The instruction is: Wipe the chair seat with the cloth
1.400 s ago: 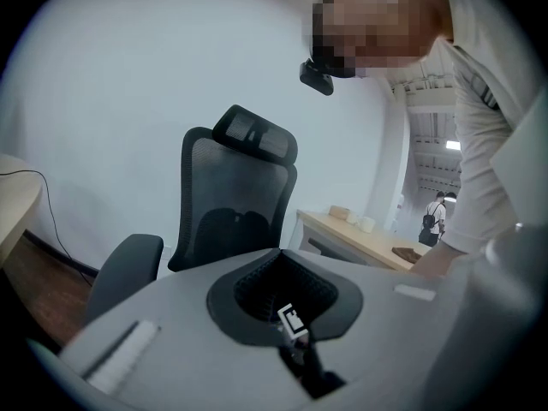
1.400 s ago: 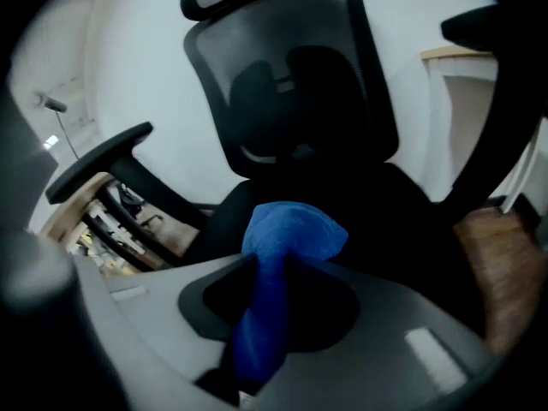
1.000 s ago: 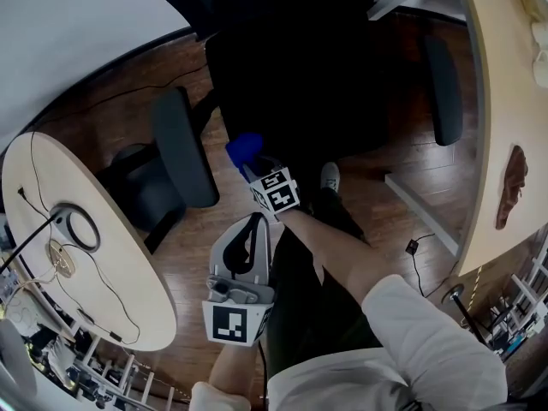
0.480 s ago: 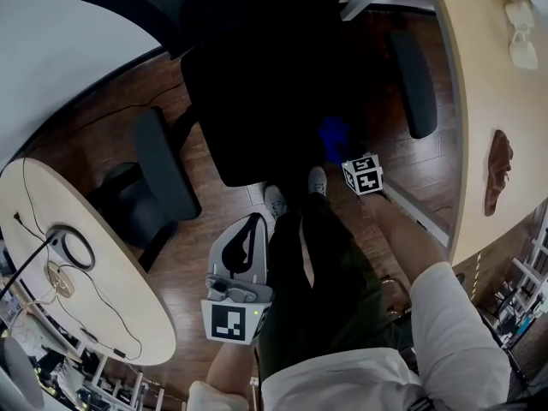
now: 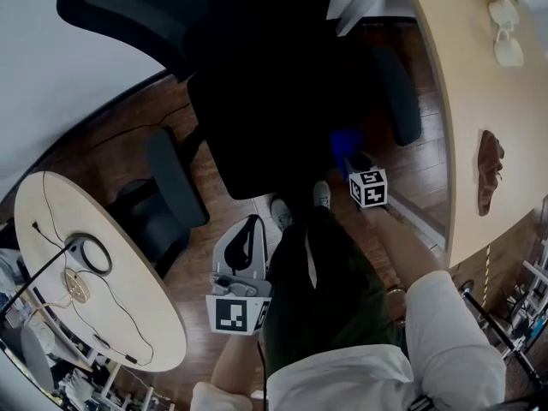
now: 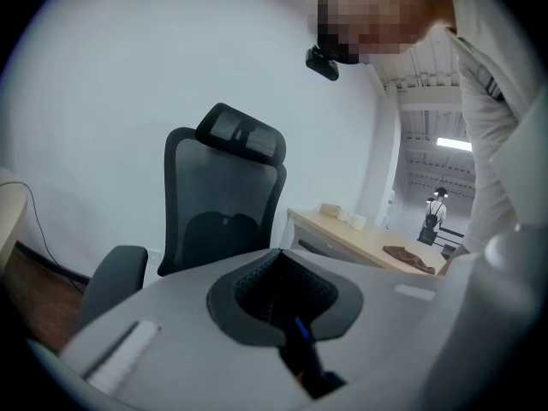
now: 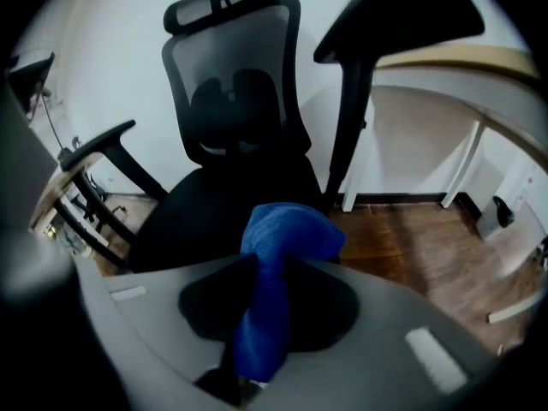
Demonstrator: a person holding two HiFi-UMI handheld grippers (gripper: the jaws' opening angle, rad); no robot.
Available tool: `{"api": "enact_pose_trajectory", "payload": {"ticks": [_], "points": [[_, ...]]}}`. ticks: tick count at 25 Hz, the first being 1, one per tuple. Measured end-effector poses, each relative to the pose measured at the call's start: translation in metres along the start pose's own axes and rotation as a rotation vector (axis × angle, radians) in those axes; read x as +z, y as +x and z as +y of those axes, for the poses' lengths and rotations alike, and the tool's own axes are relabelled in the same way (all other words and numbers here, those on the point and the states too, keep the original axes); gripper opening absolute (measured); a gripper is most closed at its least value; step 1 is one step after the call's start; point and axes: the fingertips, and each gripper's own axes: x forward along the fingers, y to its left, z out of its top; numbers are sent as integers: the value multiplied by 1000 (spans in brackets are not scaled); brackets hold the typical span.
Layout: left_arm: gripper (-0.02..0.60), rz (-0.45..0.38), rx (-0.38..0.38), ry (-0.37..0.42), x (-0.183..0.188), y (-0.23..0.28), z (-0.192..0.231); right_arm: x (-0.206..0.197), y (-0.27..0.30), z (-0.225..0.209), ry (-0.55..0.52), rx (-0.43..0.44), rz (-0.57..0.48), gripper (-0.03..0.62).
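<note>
The black office chair's seat [image 5: 257, 110] fills the upper middle of the head view; in the right gripper view its seat [image 7: 214, 208] lies below the mesh back [image 7: 235, 84]. The blue cloth [image 5: 345, 141] is bunched in my right gripper [image 5: 353, 163], which is shut on it at the seat's right front edge, near the right armrest [image 5: 396, 92]. From that gripper's own view, the cloth [image 7: 282, 238] hides the fingertips of the right gripper [image 7: 261, 302]. Whether cloth touches seat I cannot tell. My left gripper [image 5: 249, 223] hangs shut and empty by my legs, away from the seat; the left gripper [image 6: 295, 349] faces the chair back [image 6: 223, 204].
A round table [image 5: 94, 264] with cables stands at the left, beside the left armrest [image 5: 175, 178]. A long desk [image 5: 467, 101] with a brown rag [image 5: 490, 168] runs along the right. The floor is dark wood [image 7: 411, 238]. My shoes [image 5: 281, 212] stand just before the seat.
My right gripper carried the blue cloth from the seat's left front across to its right front edge. The left gripper stayed by my legs.
</note>
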Motion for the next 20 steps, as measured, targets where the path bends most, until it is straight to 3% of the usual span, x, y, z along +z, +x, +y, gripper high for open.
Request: {"api": "enact_pose_trajectory", "payload": {"ticks": [4,7,10,12,15,20], "points": [[25,11,5,108,57,-11,-7,130,-69,93,-15,124,-196,92],[25,-111,35,137,148,-48,-22,220,-185,166,-79,208,-406,92],[25,-182,66,168,216,-102,-49,296,-324,231,-194,262,-627,92],[25,-276,76,214,260,-130,-62,351,-409,266,-282,282,-791,92],[25,-396,86,263,324,-187,-87,392,-532,317,-367,310,-978,94],[25,-505,98,272,398,-252,-127,412,-687,356,-461,311,-1139,94]]}}
